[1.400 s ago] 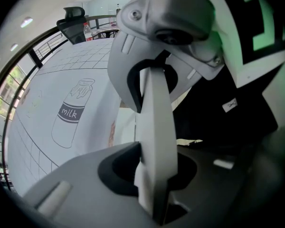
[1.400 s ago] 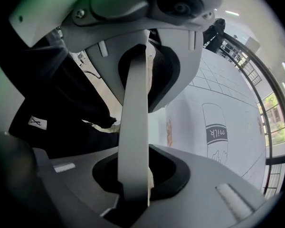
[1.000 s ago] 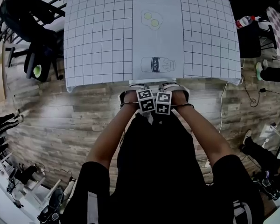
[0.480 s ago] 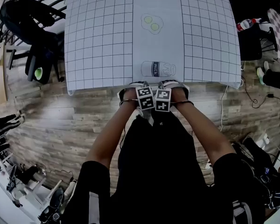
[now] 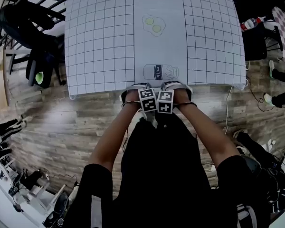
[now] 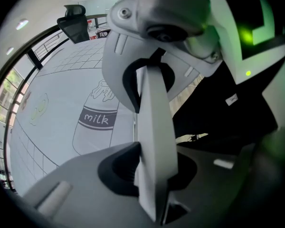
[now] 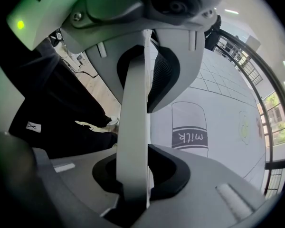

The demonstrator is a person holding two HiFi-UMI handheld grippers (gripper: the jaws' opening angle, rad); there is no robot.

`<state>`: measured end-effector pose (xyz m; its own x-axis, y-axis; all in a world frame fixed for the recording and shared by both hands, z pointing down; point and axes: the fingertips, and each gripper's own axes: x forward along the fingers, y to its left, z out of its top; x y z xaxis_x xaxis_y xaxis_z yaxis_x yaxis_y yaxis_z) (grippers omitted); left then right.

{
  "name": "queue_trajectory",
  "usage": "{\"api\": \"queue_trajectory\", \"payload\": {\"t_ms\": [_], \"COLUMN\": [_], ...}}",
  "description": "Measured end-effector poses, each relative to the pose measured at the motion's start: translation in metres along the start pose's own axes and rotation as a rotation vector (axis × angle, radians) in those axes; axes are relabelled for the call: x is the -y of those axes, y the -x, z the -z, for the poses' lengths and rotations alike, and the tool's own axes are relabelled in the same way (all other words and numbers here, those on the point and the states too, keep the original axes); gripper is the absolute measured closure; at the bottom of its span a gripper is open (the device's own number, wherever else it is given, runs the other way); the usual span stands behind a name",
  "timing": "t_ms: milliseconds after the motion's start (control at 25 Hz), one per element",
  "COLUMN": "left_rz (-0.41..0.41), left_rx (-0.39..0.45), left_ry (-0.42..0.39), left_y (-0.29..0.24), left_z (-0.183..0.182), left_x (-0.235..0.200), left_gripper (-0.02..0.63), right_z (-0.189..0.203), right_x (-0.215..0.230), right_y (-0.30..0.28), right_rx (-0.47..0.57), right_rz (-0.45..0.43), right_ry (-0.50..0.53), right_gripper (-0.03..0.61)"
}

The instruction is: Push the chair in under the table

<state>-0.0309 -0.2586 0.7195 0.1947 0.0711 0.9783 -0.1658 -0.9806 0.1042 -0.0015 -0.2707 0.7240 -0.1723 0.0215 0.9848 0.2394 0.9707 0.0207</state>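
Note:
The table (image 5: 99, 42) wears a white grid cloth with a milk carton drawing (image 5: 160, 71) near its front edge. My left gripper (image 5: 138, 91) and right gripper (image 5: 174, 90) sit side by side at that edge, pointing down. Of the chair I see only a pale flat slab, its back rail (image 6: 152, 127), standing between the left gripper's (image 6: 149, 141) jaws, which are shut on it. The same rail (image 7: 135, 127) is clamped in the right gripper (image 7: 135, 146). In the head view my hands and body hide the rest of the chair.
A black office chair (image 5: 23, 27) stands left of the table. Right of it are a dark seat (image 5: 254, 39) and a bottle (image 5: 249, 22). A cable (image 5: 226, 113) trails over the wood floor (image 5: 61, 127). A person's shoes (image 5: 270, 99) show at the right edge.
Both grippers, still clamped on the rail, have shifted slightly toward the table's front edge. Feet at the right edge have moved.

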Motion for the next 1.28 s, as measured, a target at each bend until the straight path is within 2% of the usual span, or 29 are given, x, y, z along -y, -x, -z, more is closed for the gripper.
{"api": "queue_trajectory", "payload": {"t_ms": [240, 800, 1280], "left_rz": [0.001, -0.026, -0.019], "left_rx": [-0.007, 0.015, 0.007], "left_ry": [-0.008, 0.014, -0.005], "left_y": [0.0, -0.006, -0.004], "left_z": [0.013, 0.012, 0.016], "left_x": [-0.003, -0.003, -0.009], "left_gripper": [0.525, 0.511, 0.511], "right_z": [-0.011, -0.007, -0.012], "right_x": [0.003, 0.001, 0.006], "right_y": [-0.004, -0.01, -0.011], "right_rx": [0.004, -0.01, -0.005], "right_rz": [0.002, 0.015, 0.021], "right_ry": [-0.015, -0.021, -0.035], "right_gripper": [0.503, 0.486, 0.502]}}
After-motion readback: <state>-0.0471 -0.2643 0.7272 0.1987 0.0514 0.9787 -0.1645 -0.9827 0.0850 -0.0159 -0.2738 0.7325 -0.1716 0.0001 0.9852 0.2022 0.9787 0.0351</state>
